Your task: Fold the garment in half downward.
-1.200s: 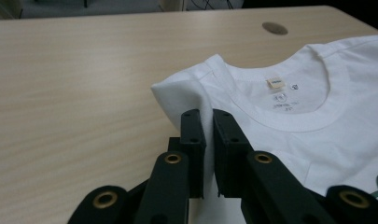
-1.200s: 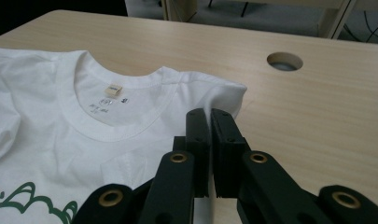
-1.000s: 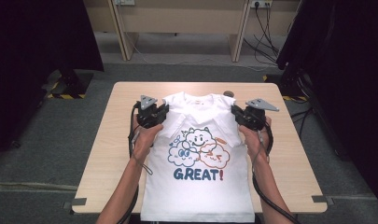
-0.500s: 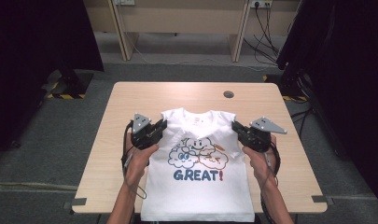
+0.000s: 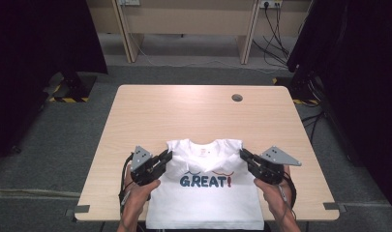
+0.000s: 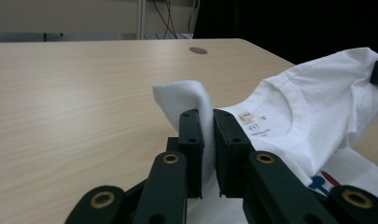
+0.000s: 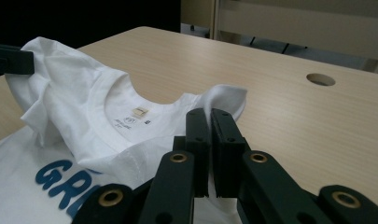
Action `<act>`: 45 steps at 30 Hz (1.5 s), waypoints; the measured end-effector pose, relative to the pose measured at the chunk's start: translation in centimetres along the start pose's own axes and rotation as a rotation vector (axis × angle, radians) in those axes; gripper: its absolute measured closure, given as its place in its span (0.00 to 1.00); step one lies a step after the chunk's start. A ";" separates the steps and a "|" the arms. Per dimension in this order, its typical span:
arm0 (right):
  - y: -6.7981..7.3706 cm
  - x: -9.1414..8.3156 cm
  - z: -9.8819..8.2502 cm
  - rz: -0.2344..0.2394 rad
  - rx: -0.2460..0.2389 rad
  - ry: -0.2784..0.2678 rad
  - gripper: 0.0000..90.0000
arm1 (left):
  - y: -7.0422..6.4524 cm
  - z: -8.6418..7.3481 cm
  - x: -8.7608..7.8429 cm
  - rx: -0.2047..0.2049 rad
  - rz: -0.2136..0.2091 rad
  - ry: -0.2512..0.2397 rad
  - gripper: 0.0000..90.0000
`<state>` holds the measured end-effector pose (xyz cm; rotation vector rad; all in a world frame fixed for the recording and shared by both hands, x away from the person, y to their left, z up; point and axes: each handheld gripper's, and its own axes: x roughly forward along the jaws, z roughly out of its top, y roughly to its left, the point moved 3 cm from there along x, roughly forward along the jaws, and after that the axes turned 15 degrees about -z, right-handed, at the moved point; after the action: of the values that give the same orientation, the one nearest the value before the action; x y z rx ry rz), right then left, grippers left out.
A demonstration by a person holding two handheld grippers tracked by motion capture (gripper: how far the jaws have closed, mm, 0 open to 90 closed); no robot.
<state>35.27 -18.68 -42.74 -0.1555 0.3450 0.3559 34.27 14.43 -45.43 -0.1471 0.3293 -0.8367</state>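
On the near half of the table (image 5: 150, 111), well short of its round cable hole (image 5: 237, 97), lies the white T-shirt (image 5: 203, 203), and both grippers have it pinched at the shoulders! The left gripper (image 5: 163, 158) is clamped on the shoulder at the shirt's left edge; in the left gripper view that gripper (image 6: 206, 122) has a fold of white cloth squeezed between its black jaws, the fabric poking up above them. The right gripper (image 5: 244, 155) bites the opposite shoulder, and its own view shows the same thing: the gripper (image 7: 209, 117) jaws pressed tight together with a tuft of cloth sticking out on top. The shirt's upper part is folded over towards the person, so the neckline (image 5: 202, 143) with its label (image 7: 140, 111) faces up and sits just above the blue and red word GREAT! (image 5: 205, 181), the fold covering the top of the print. The hem hangs at the table's near edge, between the person's two hands.
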 end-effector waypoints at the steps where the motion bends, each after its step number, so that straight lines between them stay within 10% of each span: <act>1: 0.1 -0.3 -0.4 0.008 -0.004 0.008 0.96 | -0.3 -0.5 -0.4 0.002 -0.001 0.002 0.91; 12: 1.6 -2.5 -4.4 0.083 -0.081 0.111 0.96 | -1.8 -4.7 -2.2 -0.023 -0.052 0.084 0.88; 26: 1.9 -2.5 -8.0 0.080 -0.145 0.224 0.96 | -1.9 -6.1 -2.3 0.012 -0.015 0.221 0.85; 33: 1.9 -2.0 -8.4 0.065 -0.201 0.276 0.93 | -1.6 -6.5 -1.5 0.067 0.041 0.368 0.80; 45: 1.6 0.0 -7.5 0.037 -0.259 0.321 0.85 | -0.7 -5.6 0.1 0.073 0.057 0.417 0.76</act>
<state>32.43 -18.74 -49.82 -0.4637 0.6188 0.4121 31.97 13.90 -50.58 0.1079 0.6903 -0.8186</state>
